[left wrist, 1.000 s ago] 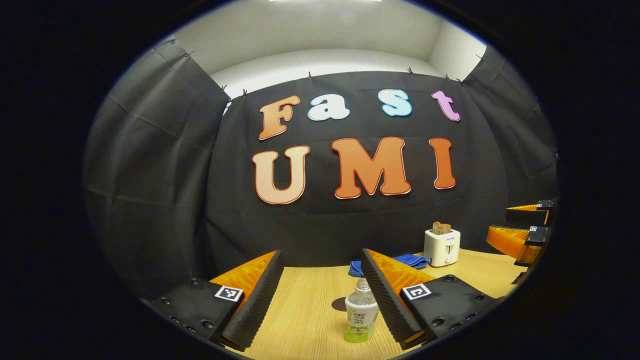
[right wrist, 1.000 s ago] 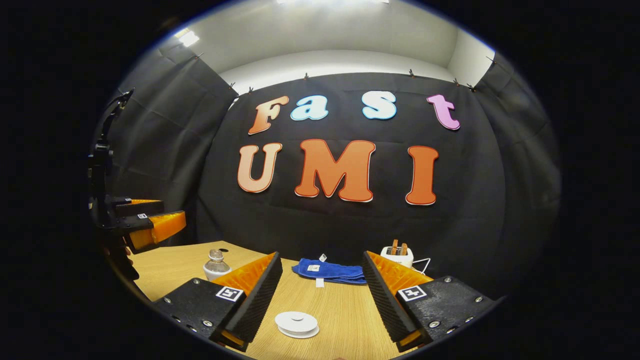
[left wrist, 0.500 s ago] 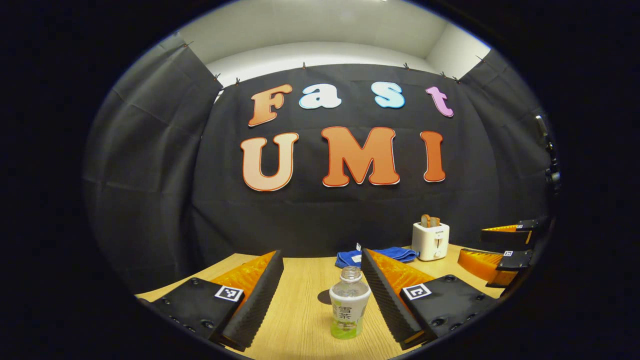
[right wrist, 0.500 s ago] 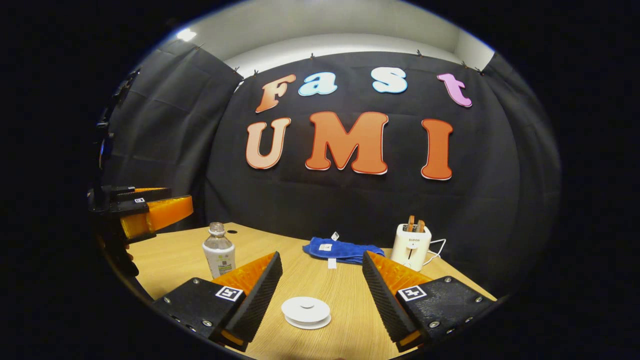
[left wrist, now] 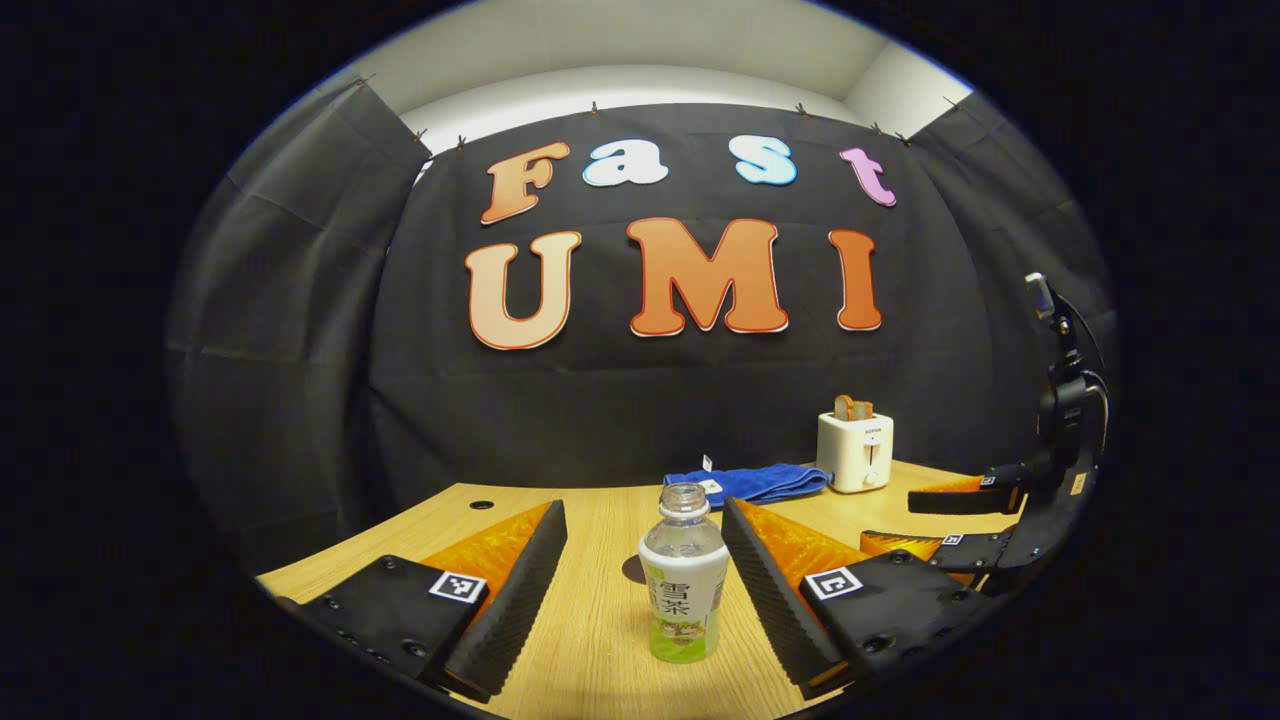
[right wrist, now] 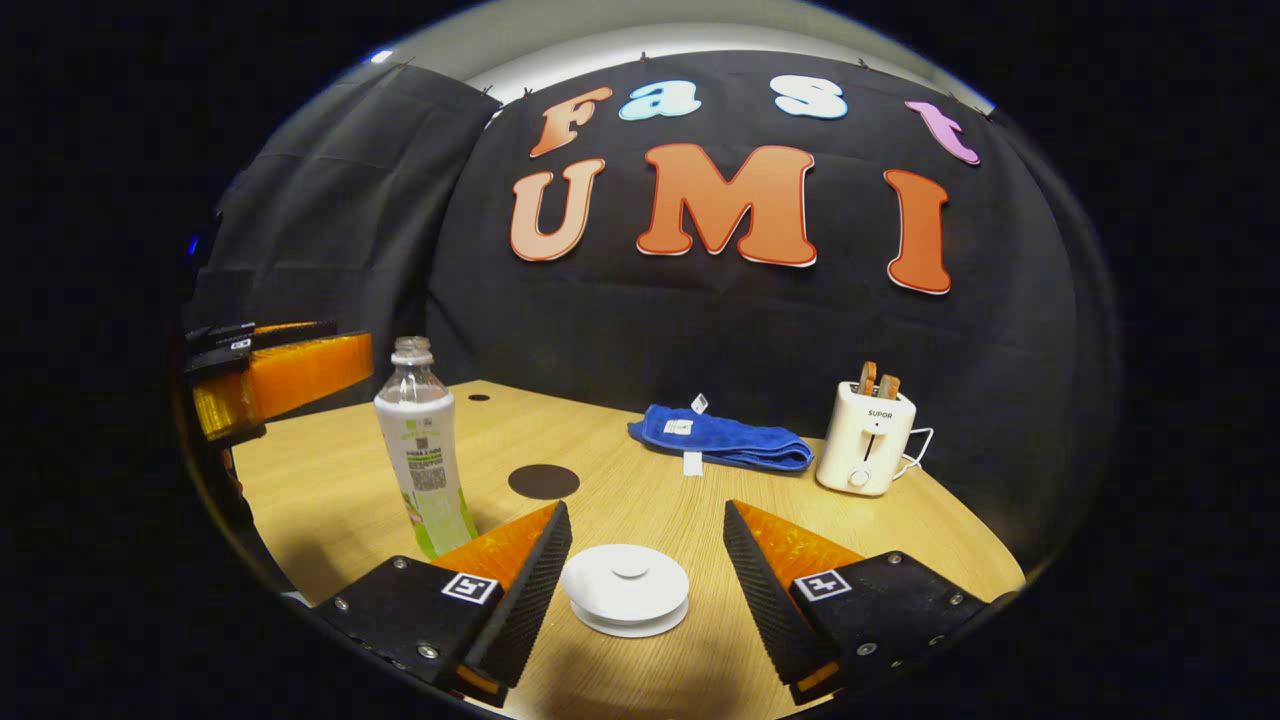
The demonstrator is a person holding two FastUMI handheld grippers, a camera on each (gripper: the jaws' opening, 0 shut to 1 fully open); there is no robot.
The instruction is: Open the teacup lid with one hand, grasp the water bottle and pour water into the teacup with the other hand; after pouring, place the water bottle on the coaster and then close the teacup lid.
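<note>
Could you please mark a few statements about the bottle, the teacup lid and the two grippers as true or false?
1. The water bottle stands upright on the table with no cap on. True.
2. The left gripper is shut on the bottle. False: its fingers are apart, with the bottle between them and gaps on both sides.
3. The teacup lid is lifted off the teacup. False: it sits in place, between the open fingers of the right gripper.
4. The bottle stands on the coaster. False: the dark coaster lies bare, apart from the bottle.
5. A blue cloth lies beside a white toaster. True.
</note>
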